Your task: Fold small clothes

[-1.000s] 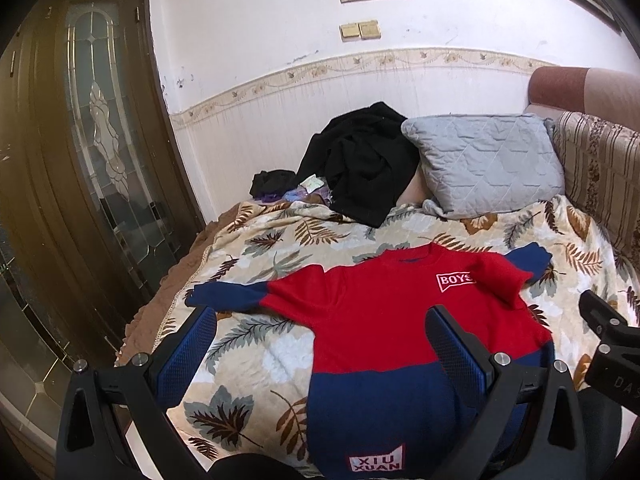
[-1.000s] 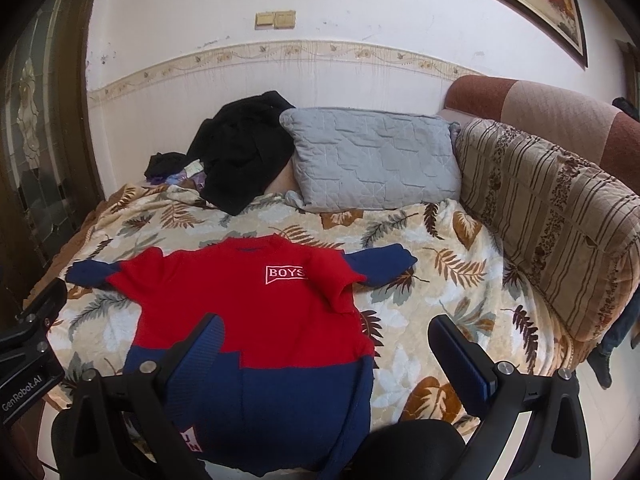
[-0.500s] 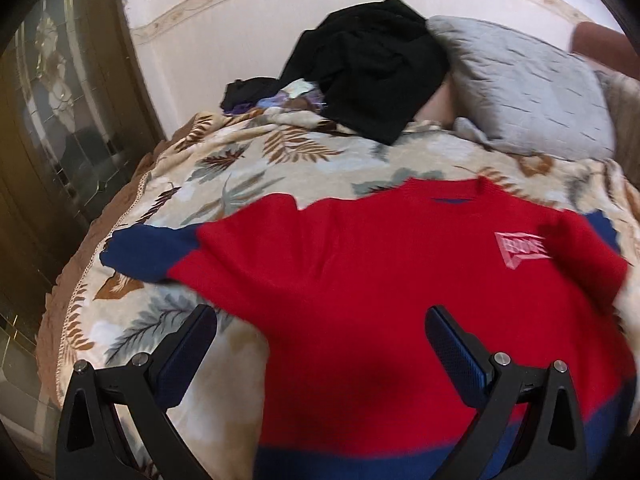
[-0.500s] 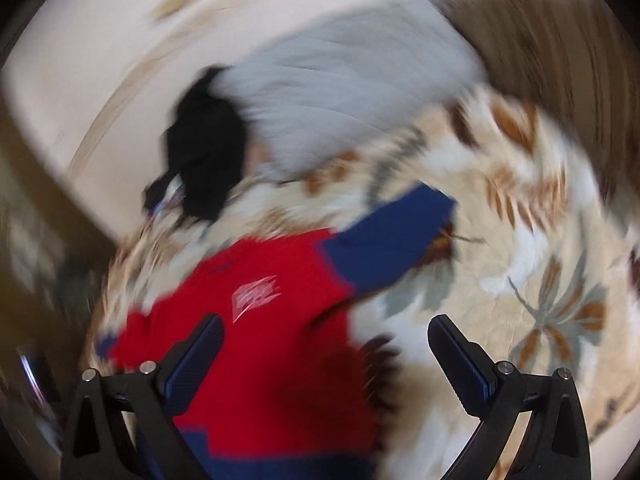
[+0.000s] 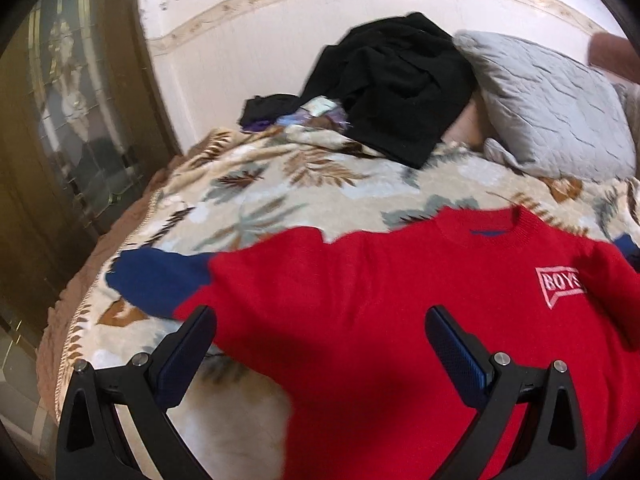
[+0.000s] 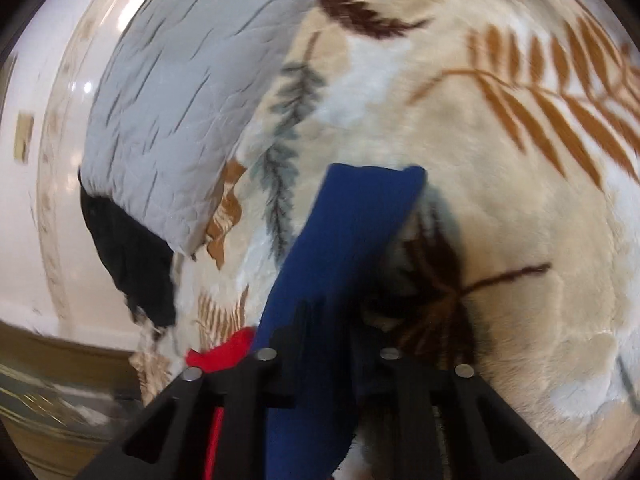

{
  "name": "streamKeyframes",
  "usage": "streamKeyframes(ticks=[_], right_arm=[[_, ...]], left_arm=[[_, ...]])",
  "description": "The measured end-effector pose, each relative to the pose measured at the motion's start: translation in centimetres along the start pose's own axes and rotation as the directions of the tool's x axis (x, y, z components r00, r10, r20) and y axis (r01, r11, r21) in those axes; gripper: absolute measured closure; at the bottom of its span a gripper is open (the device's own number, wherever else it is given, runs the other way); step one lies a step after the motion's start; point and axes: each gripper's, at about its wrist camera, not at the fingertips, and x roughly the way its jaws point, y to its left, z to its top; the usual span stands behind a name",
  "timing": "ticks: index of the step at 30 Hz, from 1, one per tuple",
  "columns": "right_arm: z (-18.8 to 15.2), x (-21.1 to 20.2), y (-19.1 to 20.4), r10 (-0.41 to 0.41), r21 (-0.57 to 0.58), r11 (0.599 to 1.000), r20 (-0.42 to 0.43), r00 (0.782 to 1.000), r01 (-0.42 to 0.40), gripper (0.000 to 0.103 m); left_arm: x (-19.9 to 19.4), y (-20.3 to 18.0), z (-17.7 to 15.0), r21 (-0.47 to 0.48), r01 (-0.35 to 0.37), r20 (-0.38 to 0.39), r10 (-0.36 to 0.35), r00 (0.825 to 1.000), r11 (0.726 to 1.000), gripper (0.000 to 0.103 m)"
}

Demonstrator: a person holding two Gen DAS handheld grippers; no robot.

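A red sweater (image 5: 400,320) with blue sleeves lies spread flat on a leaf-patterned blanket (image 5: 260,200), chest side up, its white "BOYS" patch toward 3 o'clock in the left wrist view. One blue sleeve (image 5: 156,280) stretches out toward 9 o'clock. The left gripper (image 5: 320,344) hangs over the red chest with its jaws wide apart — nothing sits between the blue pads, and whether they touch the knit cannot be told.

In the right wrist view the right gripper (image 6: 328,344) is closing on the other blue sleeve (image 6: 352,240), the fabric pinched between its jaws, the cuff running up toward 12 o'clock. A grey pillow (image 6: 180,92) lies at 10 o'clock, with a heap of black clothes (image 5: 392,80) beside it against the wall.
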Motion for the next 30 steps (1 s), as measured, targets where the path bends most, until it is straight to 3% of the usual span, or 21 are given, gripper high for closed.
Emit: streamKeyframes(ticks=[4, 11, 16, 18, 21, 23, 24, 26, 28, 30], right_arm=[[-2.9, -2.4, 6.2, 0.095, -0.190, 0.978, 0.043, 0.995, -0.085, 0.087], [-13.2, -1.7, 17.0, 0.253, -0.390, 0.877, -0.123, 0.960, -0.281, 0.087], [-22.8, 3.0, 21.9, 0.211, -0.494, 0.795, -0.318, 0.924, -0.351, 0.082], [-26.1, 4.8, 22.8, 0.153, -0.527, 0.764, -0.413, 0.898, -0.373, 0.071], [-28.7, 5.2, 22.8, 0.126, -0.558, 0.722, -0.476, 0.871, -0.410, 0.070], [-29.2, 4.3, 22.4, 0.129, -0.586, 0.701, -0.457, 0.880, -0.407, 0.070], [-28.7, 3.9, 22.1, 0.123, -0.603, 0.700, -0.427, 0.896, -0.383, 0.070], [-26.8, 3.7, 20.9, 0.079, -0.629, 0.729, -0.313, 0.946, -0.269, 0.070], [-24.6, 3.7, 18.9, 0.051, -0.604, 0.775, -0.239, 0.970, -0.189, 0.070], [-23.4, 4.7, 17.6, -0.017, -0.612, 0.784, -0.195, 0.981, -0.108, 0.070]], left_arm=[[-0.1, 2.4, 0.0, -0.056, -0.039, -0.004, 0.038, 0.999, 0.998, 0.000], [-0.1, 7.7, -0.1, -0.162, -0.125, -0.013, 0.124, 0.992, 0.979, 0.000], [-0.2, 11.9, -0.6, -0.217, -0.212, -0.012, 0.214, 0.977, 0.953, 0.000], [0.3, 14.0, -0.9, -0.255, -0.234, -0.044, 0.230, 0.972, 0.938, 0.000], [1.2, 17.2, -1.4, -0.329, -0.266, -0.100, 0.247, 0.964, 0.906, 0.000], [1.6, 18.7, -1.7, -0.371, -0.273, -0.124, 0.244, 0.962, 0.888, 0.000], [2.0, 19.7, -1.8, -0.397, -0.278, -0.140, 0.242, 0.960, 0.874, 0.000], [2.7, 21.1, -2.0, -0.442, -0.281, -0.168, 0.229, 0.959, 0.852, 0.000], [3.4, 22.6, -2.2, -0.494, -0.274, -0.194, 0.202, 0.960, 0.825, 0.000], [4.4, 24.1, -2.5, -0.552, -0.251, -0.214, 0.156, 0.964, 0.795, 0.000]])
